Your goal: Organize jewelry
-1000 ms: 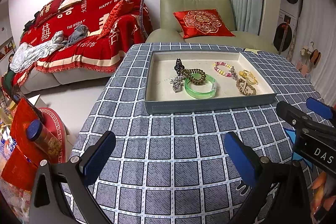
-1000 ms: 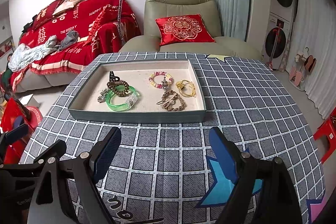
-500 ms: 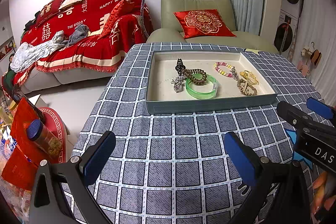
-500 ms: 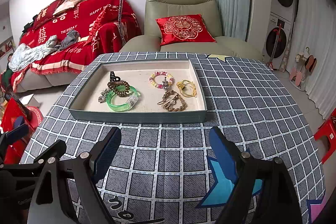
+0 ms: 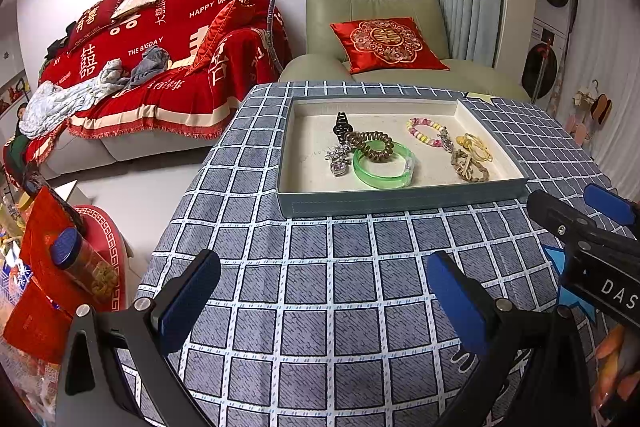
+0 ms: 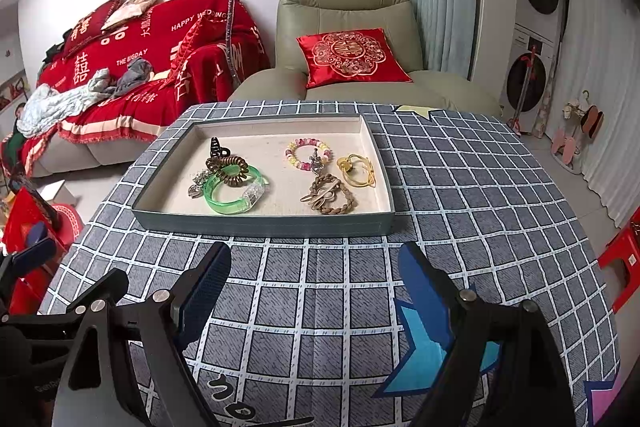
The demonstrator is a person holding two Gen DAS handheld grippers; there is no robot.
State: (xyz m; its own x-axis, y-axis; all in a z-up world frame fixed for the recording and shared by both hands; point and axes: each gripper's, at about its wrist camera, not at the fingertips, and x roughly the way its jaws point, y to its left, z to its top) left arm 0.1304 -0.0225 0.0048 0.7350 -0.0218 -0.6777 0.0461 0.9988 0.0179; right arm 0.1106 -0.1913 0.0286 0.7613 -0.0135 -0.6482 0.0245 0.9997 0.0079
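Note:
A grey-blue tray (image 5: 400, 201) (image 6: 264, 223) with a beige lining sits on the checked tablecloth. In it lie a green bangle (image 5: 383, 166) (image 6: 234, 189), a brown spiral hair tie (image 5: 369, 145) (image 6: 228, 169), a black hair claw (image 5: 342, 124) (image 6: 216, 147), a silver charm (image 5: 338, 158) (image 6: 197, 183), a pink bead bracelet (image 5: 425, 131) (image 6: 308, 151), a yellow cord bracelet (image 5: 476, 147) (image 6: 357, 169) and a brown braided bracelet (image 5: 469, 167) (image 6: 329, 194). My left gripper (image 5: 322, 291) and right gripper (image 6: 314, 281) hover open and empty above the cloth, short of the tray.
The table (image 6: 480, 195) drops off at its left edge toward the floor. A green armchair (image 6: 348, 39) with a red cushion stands behind it, a red-covered sofa (image 5: 152, 67) to the left. Boxes and a jar (image 5: 80, 263) sit low left.

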